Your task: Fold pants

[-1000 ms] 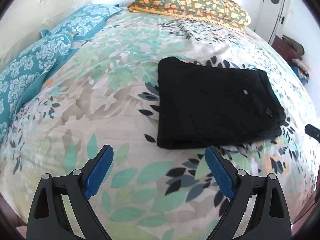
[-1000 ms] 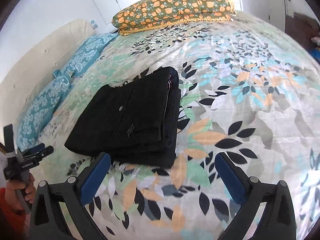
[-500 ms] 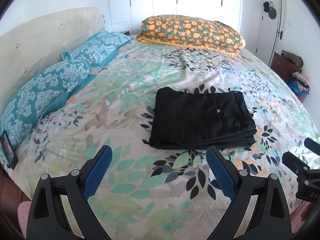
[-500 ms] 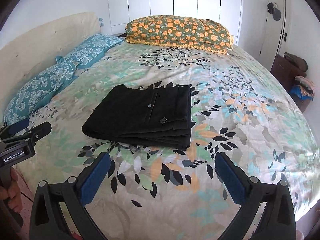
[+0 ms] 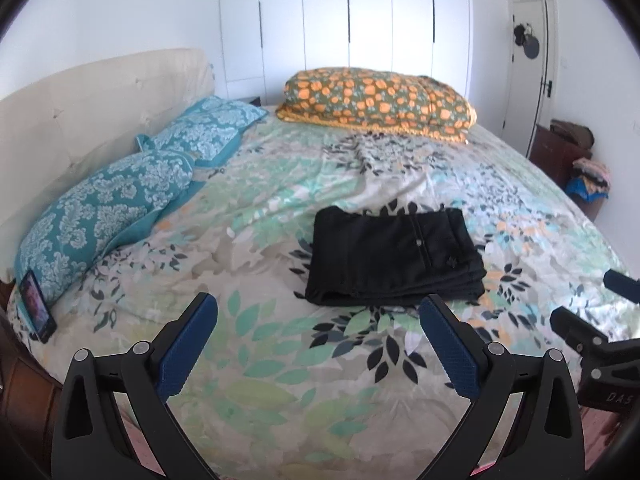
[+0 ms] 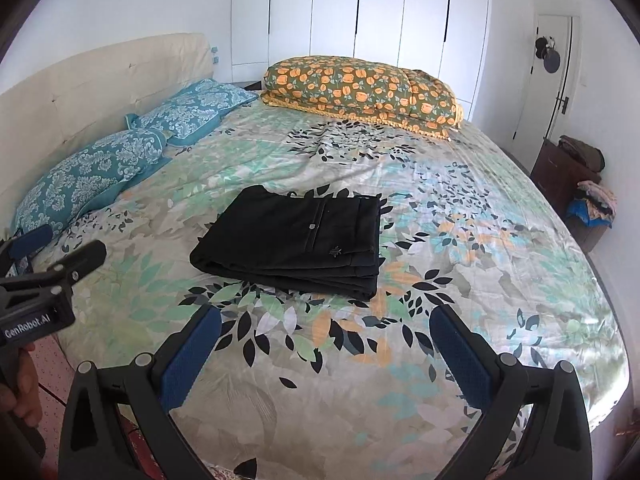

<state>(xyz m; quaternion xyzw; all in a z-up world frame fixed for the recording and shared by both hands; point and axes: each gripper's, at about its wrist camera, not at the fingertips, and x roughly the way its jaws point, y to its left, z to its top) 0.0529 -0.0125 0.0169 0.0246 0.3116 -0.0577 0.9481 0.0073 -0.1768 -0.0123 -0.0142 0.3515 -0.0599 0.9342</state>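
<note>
Black pants [image 6: 292, 240] lie folded into a compact stack mid-bed on the leaf-print bedspread [image 6: 460, 280], apparently finished. Both claws, left [image 5: 318, 334] and right [image 6: 325, 348], hover near the bed's edge, spread apart, holding nothing.

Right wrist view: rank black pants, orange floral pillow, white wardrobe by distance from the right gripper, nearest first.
From the right gripper, which is open:
1. Black pants, folded on the bedspread just ahead, slightly left.
2. Orange floral pillow, at the bed's far edge, beyond the pants.
3. White wardrobe, against the back wall behind the pillow.
</note>
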